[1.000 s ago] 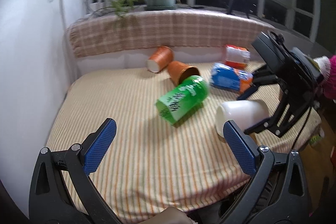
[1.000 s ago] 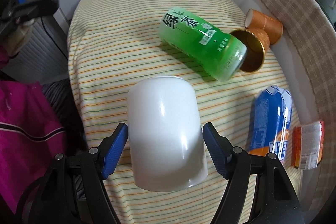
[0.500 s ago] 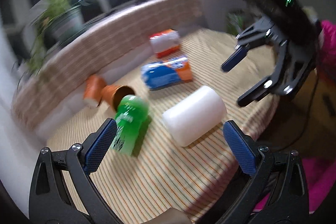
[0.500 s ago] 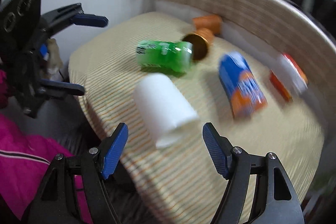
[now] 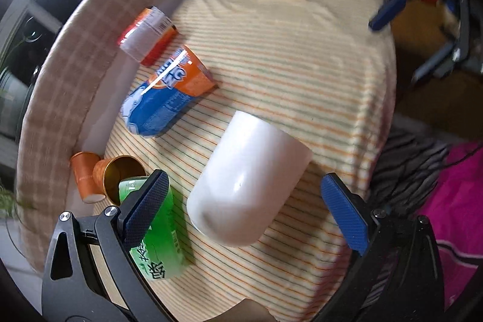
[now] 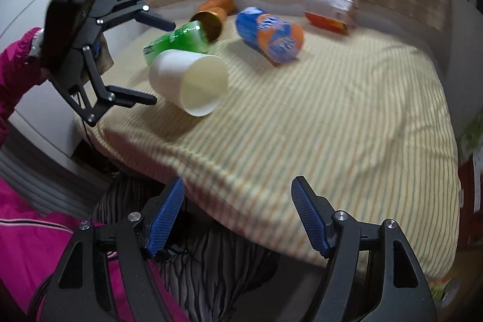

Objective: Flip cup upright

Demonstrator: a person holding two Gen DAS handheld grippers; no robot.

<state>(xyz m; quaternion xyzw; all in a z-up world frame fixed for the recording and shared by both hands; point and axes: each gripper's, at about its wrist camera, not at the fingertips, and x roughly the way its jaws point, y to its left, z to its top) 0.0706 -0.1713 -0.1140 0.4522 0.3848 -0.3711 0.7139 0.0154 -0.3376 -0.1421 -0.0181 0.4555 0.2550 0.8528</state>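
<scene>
- The white cup (image 6: pixel 188 80) lies on its side on the striped table (image 6: pixel 332 125), mouth toward 4 o'clock.
- The left gripper (image 5: pixel 244 201) is wide apart around it, not touching.
- The right gripper (image 6: pixel 237 216) is apart, empty, at the table's near edge.
- No flip yet: grab, then stand it up.

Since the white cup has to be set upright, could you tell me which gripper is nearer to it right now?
Left. The left gripper is open with its fingers either side of the white cup, not touching. The right gripper is open, back off the table edge, well away.
</scene>
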